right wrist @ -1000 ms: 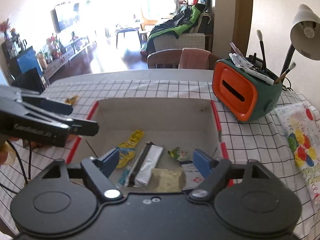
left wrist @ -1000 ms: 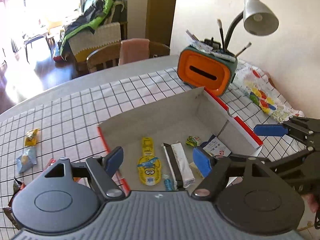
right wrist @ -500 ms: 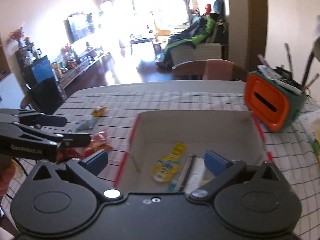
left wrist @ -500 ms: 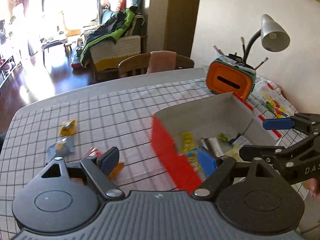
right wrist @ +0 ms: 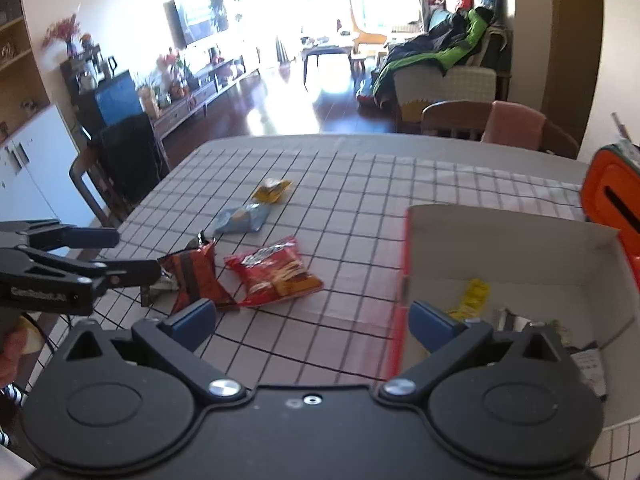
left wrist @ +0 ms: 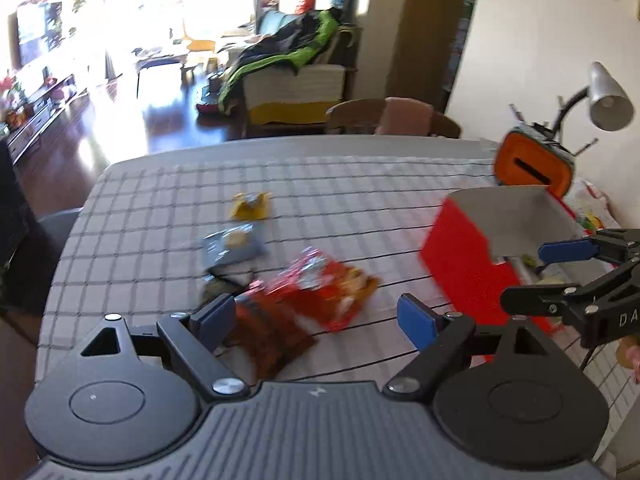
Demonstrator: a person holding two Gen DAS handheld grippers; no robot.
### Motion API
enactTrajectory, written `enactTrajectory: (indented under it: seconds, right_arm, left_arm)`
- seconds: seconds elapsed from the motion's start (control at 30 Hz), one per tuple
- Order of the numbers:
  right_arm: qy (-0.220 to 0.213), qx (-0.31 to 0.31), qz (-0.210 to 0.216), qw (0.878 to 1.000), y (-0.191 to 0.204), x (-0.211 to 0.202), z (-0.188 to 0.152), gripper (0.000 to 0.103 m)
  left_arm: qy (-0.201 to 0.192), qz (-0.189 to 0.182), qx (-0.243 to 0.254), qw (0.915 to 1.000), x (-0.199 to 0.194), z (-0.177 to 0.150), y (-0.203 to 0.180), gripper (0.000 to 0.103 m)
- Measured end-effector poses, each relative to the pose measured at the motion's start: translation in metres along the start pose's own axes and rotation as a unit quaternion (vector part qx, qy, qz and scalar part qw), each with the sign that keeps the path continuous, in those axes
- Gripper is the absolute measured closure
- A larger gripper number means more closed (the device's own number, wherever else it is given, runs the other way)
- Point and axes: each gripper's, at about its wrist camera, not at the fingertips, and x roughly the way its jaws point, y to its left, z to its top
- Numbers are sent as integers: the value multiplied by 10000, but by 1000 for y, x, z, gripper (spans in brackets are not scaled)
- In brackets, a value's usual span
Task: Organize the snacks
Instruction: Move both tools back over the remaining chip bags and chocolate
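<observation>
Your box [right wrist: 508, 240] is sitting to the right with some snacks inside; the loose packets are lying left of it on the cloth; your left gripper [left wrist: 316, 316], jaws opening and empty, is nearer the dark packet [left wrist: 272, 332], its long axis running away from you; your right gripper [right wrist: 312, 316] is gaping wide, holding nothing.

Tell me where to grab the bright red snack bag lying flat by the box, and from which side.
Take the red snack bag by its crimped end nearest the red box, coming from above with open fingers straddling that edge. It lies flat on the checked tablecloth, so only a thin edge offers purchase; its other side sits close beside the dark orange bag.
</observation>
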Motion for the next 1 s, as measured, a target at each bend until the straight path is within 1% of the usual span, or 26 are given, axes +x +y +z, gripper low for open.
enactTrajectory:
  seconds: [0.2, 0.33, 0.47, 0.63, 0.7, 0.77, 0.9, 1.0]
  right_arm:
    - [63, -276, 94, 9996, 28, 28, 9, 0]
    - [166, -388, 50, 9991, 39, 51, 17, 0]
    - [363, -408, -12, 9985, 42, 79, 22, 0]
    - [601, -496, -100, 9969, 46, 110, 30, 2]
    - [621, -504, -39, 9968, 48, 119, 33, 2]
    - [674, -667, -119, 9954, 52, 130, 35, 2]
    - [931, -809, -94, 9923, 49, 155, 38, 2]
    - [1062, -1021, -123, 9890, 49, 171, 38, 3]
  left_arm:
    - [176, 177, -304, 9992, 8, -14, 44, 15]
    - [264, 272, -395, 9985, 16, -22, 63, 15]
    - [404, 330, -513, 9973, 29, -29, 80, 15]
    - [613, 387, -641, 9953, 49, -34, 98, 15]
    - [689, 404, -729, 9941, 57, -36, 104, 15]
    - [759, 416, -810, 9930, 63, -37, 109, 15]
    - [923, 374, -888, 9911, 79, -37, 114, 15]
    - [1122, 300, -1000, 9882, 92, -38, 118, 16]
